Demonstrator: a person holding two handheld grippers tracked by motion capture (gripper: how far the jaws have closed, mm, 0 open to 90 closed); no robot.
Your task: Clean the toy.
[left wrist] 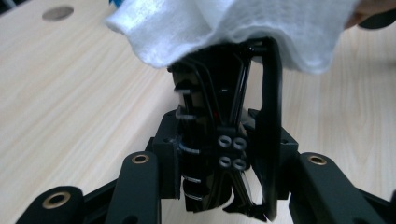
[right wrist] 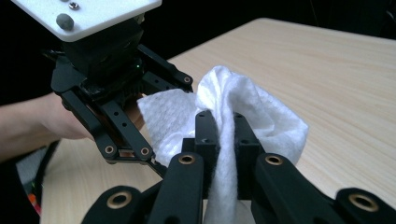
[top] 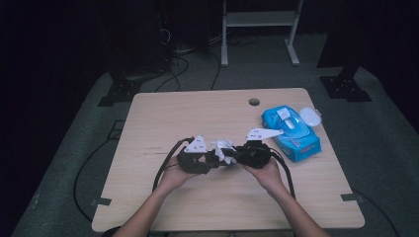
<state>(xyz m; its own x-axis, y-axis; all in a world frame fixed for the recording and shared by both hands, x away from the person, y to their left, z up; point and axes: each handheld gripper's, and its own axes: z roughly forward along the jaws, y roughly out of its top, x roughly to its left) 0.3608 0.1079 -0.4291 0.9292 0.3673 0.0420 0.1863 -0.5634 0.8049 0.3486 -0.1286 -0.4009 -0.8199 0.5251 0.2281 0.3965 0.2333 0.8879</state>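
Observation:
A crumpled white wipe (top: pixel 225 147) hangs between my two grippers near the middle of the wooden table (top: pixel 197 108). My right gripper (top: pixel 233 155) comes in from the right. In the right gripper view its jaws (right wrist: pixel 220 119) are shut on a fold of the wipe (right wrist: pixel 266 112). My left gripper (top: pixel 212 159) faces it from the left. Its jaws (right wrist: pixel 140 100) stand close together where the wipe's left flap runs in. In the left gripper view the wipe (left wrist: pixel 233 23) drapes over and hides the tips of the left gripper (left wrist: pixel 226 58).
A blue pack of wipes (top: pixel 291 129) lies on the table to the right of my hands, with a small white round lid (top: pixel 310 116) beside it. A cable hole (top: pixel 254 101) sits near the far edge. Cables trail off the table's left and right sides.

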